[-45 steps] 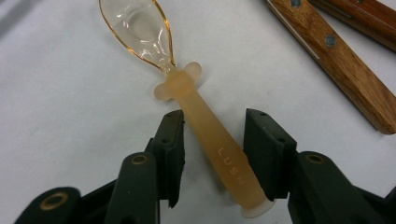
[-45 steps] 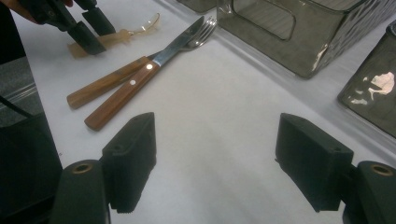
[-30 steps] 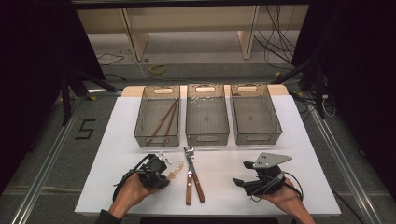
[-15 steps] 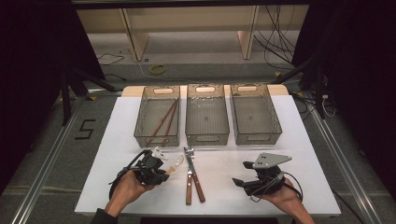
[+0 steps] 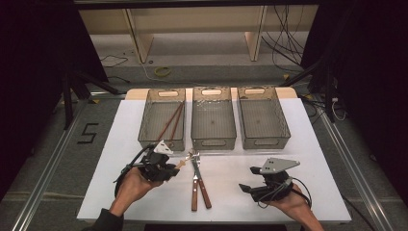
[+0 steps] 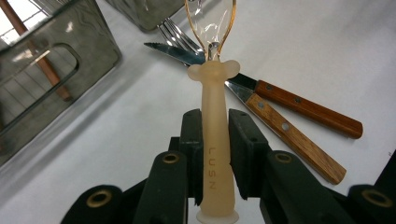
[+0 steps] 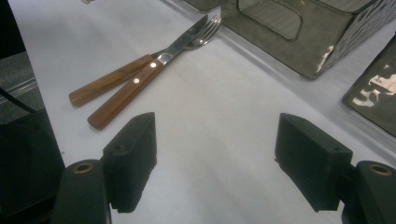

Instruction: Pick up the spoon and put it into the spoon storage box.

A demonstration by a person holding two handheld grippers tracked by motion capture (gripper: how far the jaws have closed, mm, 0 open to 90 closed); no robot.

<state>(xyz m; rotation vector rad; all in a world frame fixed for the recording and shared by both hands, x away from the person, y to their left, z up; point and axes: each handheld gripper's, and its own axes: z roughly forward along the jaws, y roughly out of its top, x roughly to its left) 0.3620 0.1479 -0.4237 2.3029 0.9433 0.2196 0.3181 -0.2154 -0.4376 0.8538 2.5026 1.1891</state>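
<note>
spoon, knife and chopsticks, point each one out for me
spoon (image 6: 215, 140), left gripper view, on its pale handle between the left tool's jaws
knife (image 7: 122, 94), right gripper view, on its wooden handle
chopsticks (image 5: 171, 122), high view, mid-length, inside the left bin

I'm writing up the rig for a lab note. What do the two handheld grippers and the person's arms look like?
Both grippers are black. The left gripper and right gripper each carry a grey three-cornered plate on top and trail a black cable. Each claw is two blocky black jaws on arms with brass-ringed holes. The person's left forearm wears a dark sleeve; the hands are bare.
</note>
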